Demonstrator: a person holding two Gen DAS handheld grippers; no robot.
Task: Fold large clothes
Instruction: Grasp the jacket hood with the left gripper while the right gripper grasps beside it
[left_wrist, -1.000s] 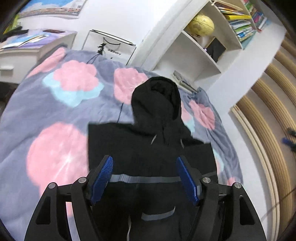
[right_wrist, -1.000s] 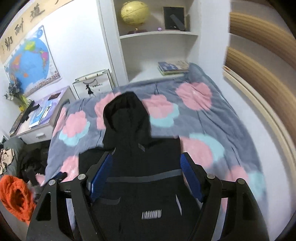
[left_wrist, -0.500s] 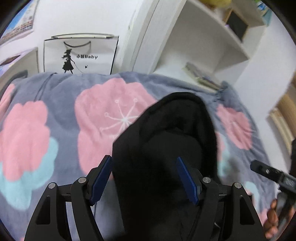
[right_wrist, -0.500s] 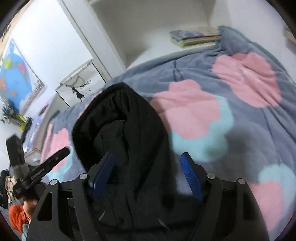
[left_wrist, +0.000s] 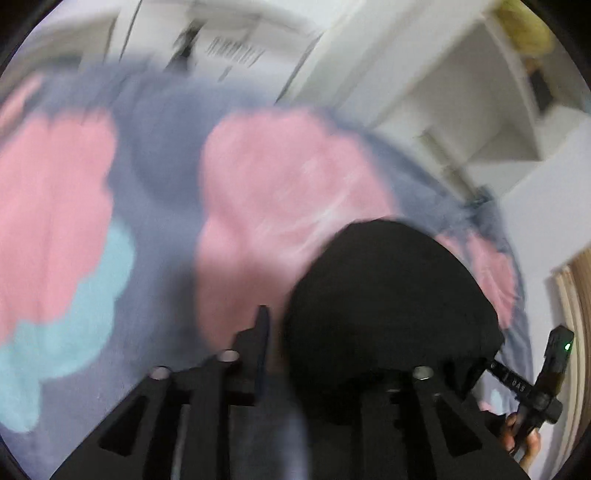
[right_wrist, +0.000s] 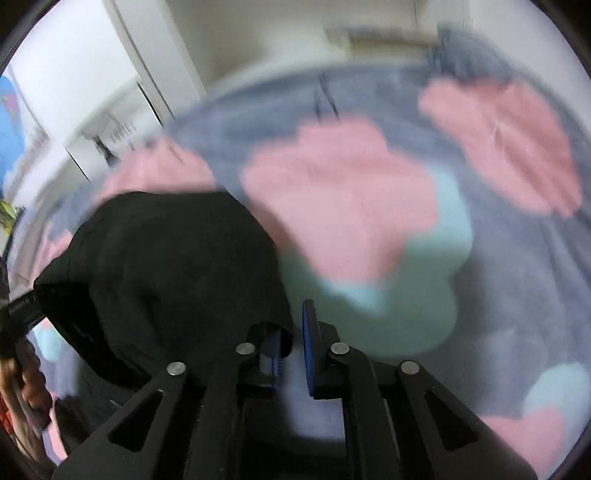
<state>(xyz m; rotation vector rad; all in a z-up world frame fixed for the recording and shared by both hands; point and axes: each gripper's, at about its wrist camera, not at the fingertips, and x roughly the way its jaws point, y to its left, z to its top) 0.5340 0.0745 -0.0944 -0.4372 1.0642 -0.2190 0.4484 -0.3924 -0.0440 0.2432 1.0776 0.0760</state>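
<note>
Grey bedding (left_wrist: 159, 177) with pink flowers filled both blurred views, the black hoodie (left_wrist: 384, 302) lying at five o'clock, its hood unfolded. Both jaws had just been closing: left gripper (left_wrist: 317, 354) narrowed around the hood's edge, grip unclear; right gripper (right_wrist: 291, 343) nearly shut pinching its rim.

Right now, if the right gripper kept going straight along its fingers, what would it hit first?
Probably the flowered blanket: beyond the right gripper lies a pink and teal flower, with the black hood just left of that line. Blur leaves depth uncertain.
</note>
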